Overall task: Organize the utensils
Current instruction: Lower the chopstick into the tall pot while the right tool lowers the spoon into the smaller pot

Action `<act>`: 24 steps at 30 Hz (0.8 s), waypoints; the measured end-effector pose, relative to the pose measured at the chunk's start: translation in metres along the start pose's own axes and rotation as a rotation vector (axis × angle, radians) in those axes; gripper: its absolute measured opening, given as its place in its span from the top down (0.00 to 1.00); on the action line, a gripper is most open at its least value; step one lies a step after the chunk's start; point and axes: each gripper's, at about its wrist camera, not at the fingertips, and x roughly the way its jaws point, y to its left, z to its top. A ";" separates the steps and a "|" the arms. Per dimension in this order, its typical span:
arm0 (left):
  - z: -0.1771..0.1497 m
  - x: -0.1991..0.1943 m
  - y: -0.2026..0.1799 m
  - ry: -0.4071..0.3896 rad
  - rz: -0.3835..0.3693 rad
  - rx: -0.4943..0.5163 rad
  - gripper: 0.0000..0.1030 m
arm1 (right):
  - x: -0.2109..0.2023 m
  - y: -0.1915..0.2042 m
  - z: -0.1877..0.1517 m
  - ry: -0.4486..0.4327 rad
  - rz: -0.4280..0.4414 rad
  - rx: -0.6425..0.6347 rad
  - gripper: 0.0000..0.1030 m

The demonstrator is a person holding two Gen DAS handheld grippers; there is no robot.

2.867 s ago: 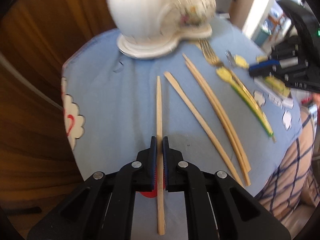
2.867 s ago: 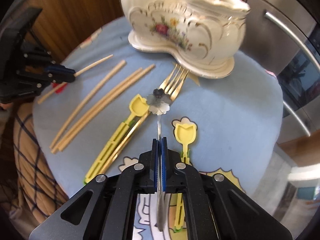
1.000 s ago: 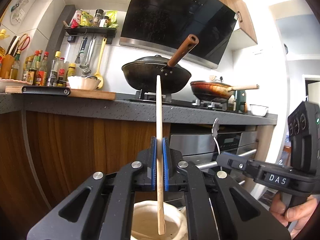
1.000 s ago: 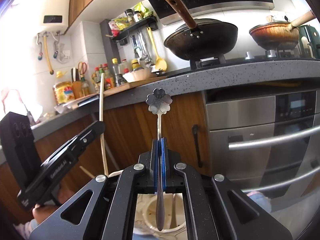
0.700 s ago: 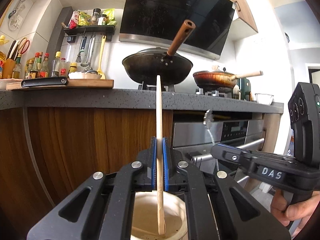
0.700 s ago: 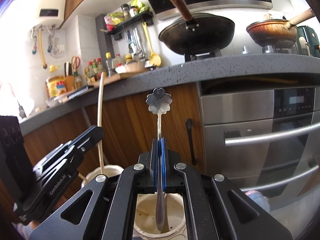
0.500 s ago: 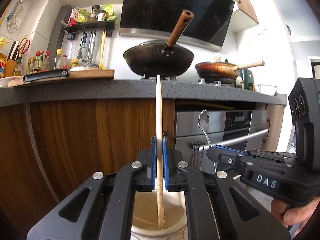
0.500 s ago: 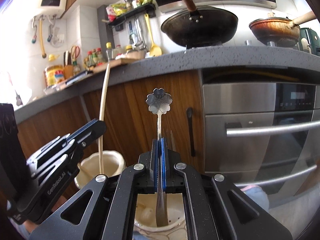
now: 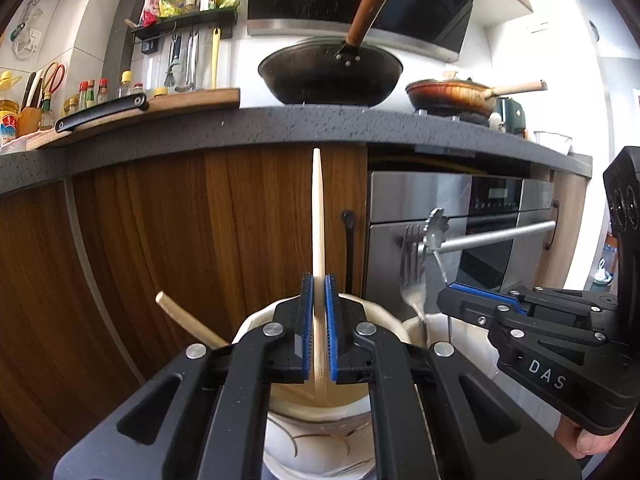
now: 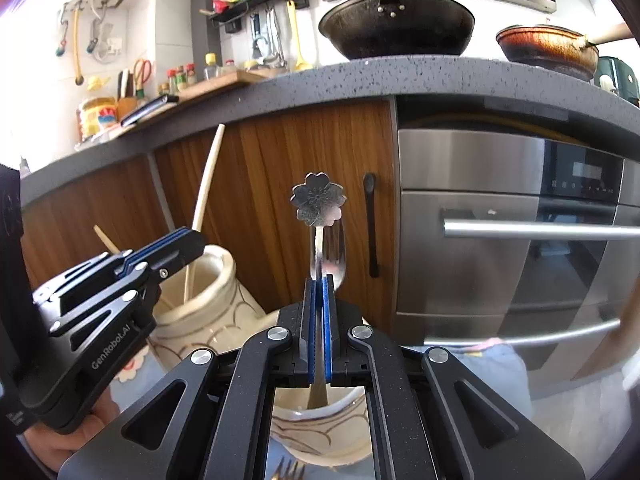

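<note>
The matte black plastic left gripper [image 9: 319, 320] has blue ribbed pads and round silver screws on its linkage arms; at three o'clock, the matching black right gripper [image 9: 472, 300] bears white "DAS" lettering

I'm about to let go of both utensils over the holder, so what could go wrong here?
The chopstick in the left claw stands tall above the holder; released, it may tip against the chopstick already leaning there. The spoon in the right claw sits close to a fork and could clatter against it.
</note>
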 end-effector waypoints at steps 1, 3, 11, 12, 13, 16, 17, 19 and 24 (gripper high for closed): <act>-0.001 0.001 0.000 0.010 0.001 0.000 0.94 | 0.002 0.001 -0.001 0.009 -0.002 -0.004 0.96; -0.003 0.003 0.000 0.022 0.005 0.001 0.94 | 0.005 0.001 -0.003 0.026 -0.007 -0.012 0.96; -0.004 0.003 0.001 0.030 0.005 0.004 0.94 | 0.010 -0.001 -0.006 0.049 -0.020 -0.018 0.96; -0.004 0.003 0.001 0.031 0.004 0.004 0.94 | 0.010 -0.002 -0.007 0.051 -0.021 -0.015 0.96; -0.004 0.003 0.000 0.031 0.004 0.005 0.94 | 0.010 -0.002 -0.006 0.054 -0.022 -0.014 0.96; -0.004 0.000 -0.001 0.025 0.000 0.010 0.92 | 0.011 -0.004 -0.007 0.057 -0.021 -0.010 0.96; -0.004 -0.001 -0.001 0.024 -0.002 0.012 0.90 | 0.010 -0.003 -0.008 0.056 -0.020 -0.011 0.96; -0.004 -0.003 -0.002 0.016 -0.002 0.017 0.83 | 0.009 -0.003 -0.008 0.055 -0.019 -0.010 0.96; -0.002 -0.010 -0.002 0.003 -0.010 0.024 0.76 | 0.003 -0.005 -0.007 0.045 -0.011 -0.005 0.91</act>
